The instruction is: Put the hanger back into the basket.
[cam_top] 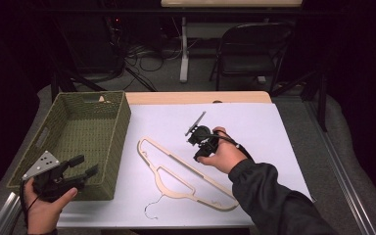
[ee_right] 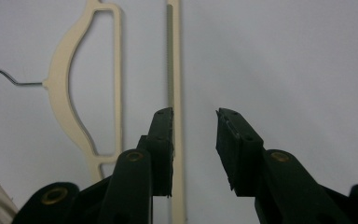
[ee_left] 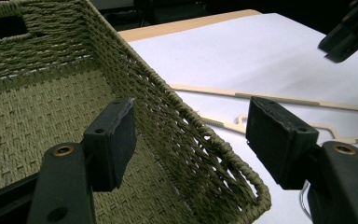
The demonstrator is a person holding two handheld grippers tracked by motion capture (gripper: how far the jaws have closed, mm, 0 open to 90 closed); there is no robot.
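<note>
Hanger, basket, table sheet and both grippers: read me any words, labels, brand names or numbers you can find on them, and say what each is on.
No text can be read anywhere.
Wooden hanger: plain, no print showing.
Green woven basket: no tag or label showing.
White sheet on the table: blank.
Left gripper and right gripper: black pads with screw holes, no markings.

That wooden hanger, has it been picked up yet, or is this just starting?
Just starting. Done: nothing; the wooden hanger lies flat on the white sheet. In hand: the right hand-held gripper hangs over its long bar, jaws apart, not gripping. The left hand-held gripper straddles the basket rim, open. Left: gripping and lifting.
</note>
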